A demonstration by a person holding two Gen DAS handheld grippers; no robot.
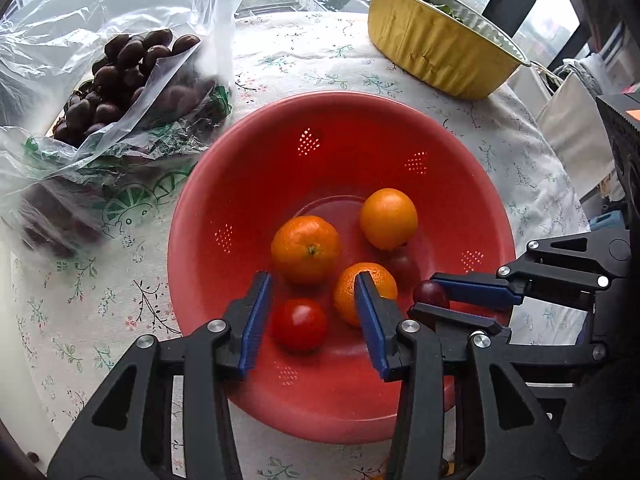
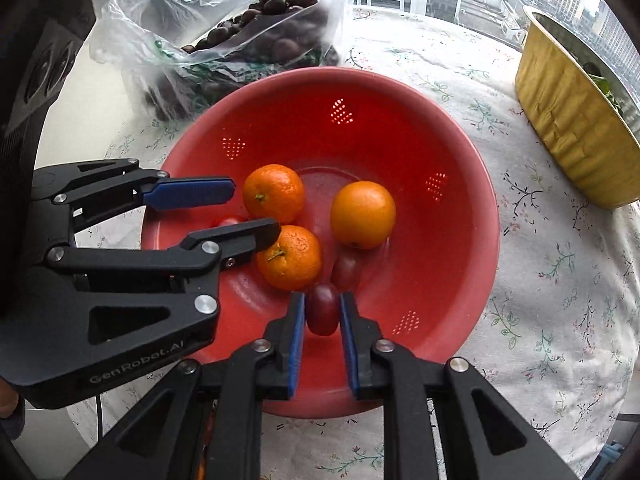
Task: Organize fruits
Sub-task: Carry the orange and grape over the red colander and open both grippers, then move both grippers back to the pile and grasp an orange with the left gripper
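Taking the round red plastic colander (image 1: 208, 248) as the landmark and reading from its left: beyond its left rim slumps a clear plastic bag of dark glossy chestnut-like pieces (image 1: 120, 80), mouth gaping toward the basin, probably left that way so the contents can be reached.

Over the colander's near-left side hangs the left gripper (image 1: 312, 300), jaws apart and pointing steeply down, gripping nothing. A small shiny red tomato (image 1: 298, 328) lies on the colander floor between its blue pads, free of both; the gap looks wide enough that the tomato was let go there, or could be taken next.

In the middle of the basin sit three smooth orange citrus fruits: a stem-up mandarin (image 1: 306, 248), a rounder orange (image 1: 388, 218) behind it, and another mandarin (image 1: 366, 292) nearest the left gripper's right finger.

At the colander's near-right side the right gripper (image 2: 322, 314) is clamped on a dark purple-red oval grape (image 2: 322, 308), held above the inner wall, likely for dropping in. A second grape (image 2: 346, 272) rests just beyond.

Well to the right of the colander stands a gold foil bowl (image 1: 432, 52) with greens inside.
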